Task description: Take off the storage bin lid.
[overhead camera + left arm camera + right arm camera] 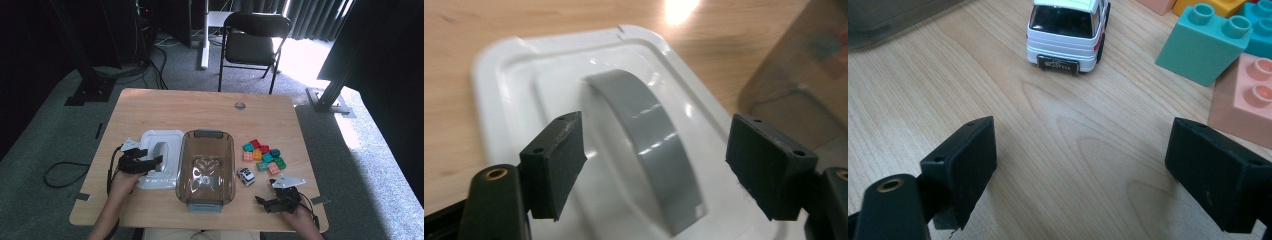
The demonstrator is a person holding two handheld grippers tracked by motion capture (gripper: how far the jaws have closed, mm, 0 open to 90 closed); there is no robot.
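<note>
Lower frame of the high view: right gripper [264,200] at lower right, jaws wide apart, holding nothing. Left gripper [159,160] at centre left, jaws apart astride the grey handle [649,150] of the white plastic lid [150,142], pads not pressing. Just right, clear brown plastic bin [186,165]; beyond, small white toy car [1068,32].

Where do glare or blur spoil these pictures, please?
High view: sunlight washes out the floor beside the chair, while the surroundings stay dark. Left gripper view: a bright glare spot on the table, streaky highlights on the white lid and its grey handle; the brown bin is blurred. Right gripper view: evenly lit, the toy car sharp.
</note>
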